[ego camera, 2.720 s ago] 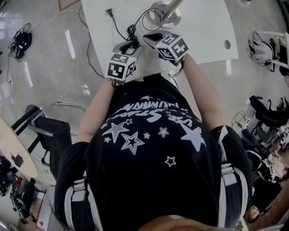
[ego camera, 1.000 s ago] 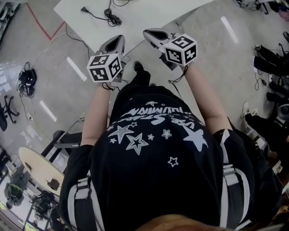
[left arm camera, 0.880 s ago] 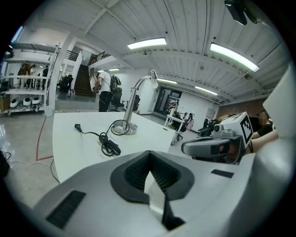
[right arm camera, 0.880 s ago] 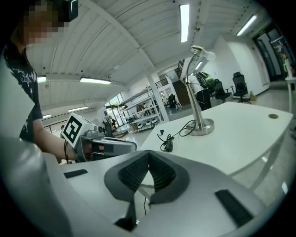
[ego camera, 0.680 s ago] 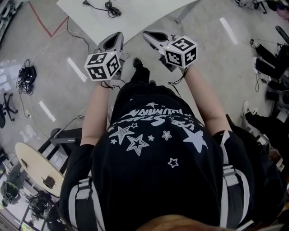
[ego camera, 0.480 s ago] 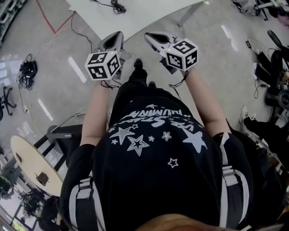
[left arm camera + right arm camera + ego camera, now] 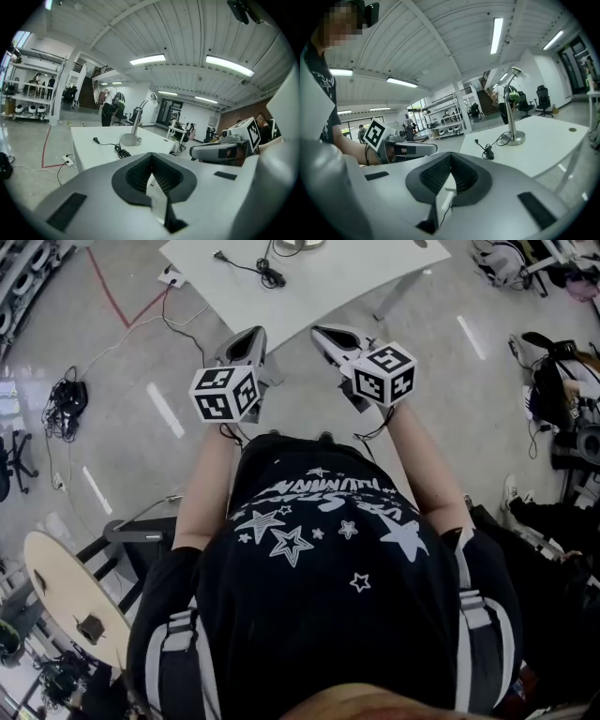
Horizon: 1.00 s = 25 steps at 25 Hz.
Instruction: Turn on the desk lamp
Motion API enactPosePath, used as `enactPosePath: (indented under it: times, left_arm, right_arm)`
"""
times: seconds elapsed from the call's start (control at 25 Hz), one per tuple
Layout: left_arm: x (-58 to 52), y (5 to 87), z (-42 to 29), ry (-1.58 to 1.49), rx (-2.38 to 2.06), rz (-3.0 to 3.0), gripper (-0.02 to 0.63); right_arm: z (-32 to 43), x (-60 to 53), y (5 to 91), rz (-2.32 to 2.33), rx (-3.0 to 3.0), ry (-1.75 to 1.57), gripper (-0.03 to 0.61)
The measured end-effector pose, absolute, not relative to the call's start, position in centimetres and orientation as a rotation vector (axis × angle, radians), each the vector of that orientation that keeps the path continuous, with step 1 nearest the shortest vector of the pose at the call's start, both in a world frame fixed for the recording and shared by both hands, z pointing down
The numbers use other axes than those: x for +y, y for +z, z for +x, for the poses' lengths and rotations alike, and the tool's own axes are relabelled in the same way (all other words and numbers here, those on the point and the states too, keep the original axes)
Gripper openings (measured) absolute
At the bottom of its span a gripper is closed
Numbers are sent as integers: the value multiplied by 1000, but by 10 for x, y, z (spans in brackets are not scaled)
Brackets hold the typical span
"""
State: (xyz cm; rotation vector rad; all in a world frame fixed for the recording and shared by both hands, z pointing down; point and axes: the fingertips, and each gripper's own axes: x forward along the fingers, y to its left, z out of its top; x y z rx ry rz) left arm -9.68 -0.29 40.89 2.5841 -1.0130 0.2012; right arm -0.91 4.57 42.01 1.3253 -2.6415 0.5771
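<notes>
The desk lamp (image 7: 136,123), silver with a round base (image 7: 516,138) and a curved neck, stands on the white table (image 7: 328,287); only its base edge (image 7: 300,244) shows in the head view. Its black cord (image 7: 267,268) lies coiled on the tabletop, the plug (image 7: 218,256) loose. I cannot tell if the lamp is lit. Both grippers hang over the floor, short of the table's near edge. My left gripper (image 7: 249,336) (image 7: 152,180) is shut with nothing in it. My right gripper (image 7: 325,332) (image 7: 449,180) is also shut and holds nothing.
A white power strip (image 7: 171,276) and a red tape line (image 7: 117,296) lie on the floor left of the table. Cable bundle (image 7: 66,395) farther left. A round wooden table (image 7: 56,587) and black chair (image 7: 131,540) stand behind-left; gear (image 7: 562,381) clutters the right.
The person has stepped back from the table. Both grippers, earlier over the tabletop beside the lamp base, now hang over the floor; both stayed shut.
</notes>
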Motion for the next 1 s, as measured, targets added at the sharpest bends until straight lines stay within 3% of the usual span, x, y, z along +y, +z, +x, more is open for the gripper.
enactPosePath:
  times: [0.56,1.0]
  left_arm:
    - [-31,400,-130,161,-956,2603,9]
    - [-29,392,-119,145,-922,2620,9]
  right_arm:
    - [-48,25,422,1366,-2583,549,5]
    - [-29,28,413,1420,-2542,518,5]
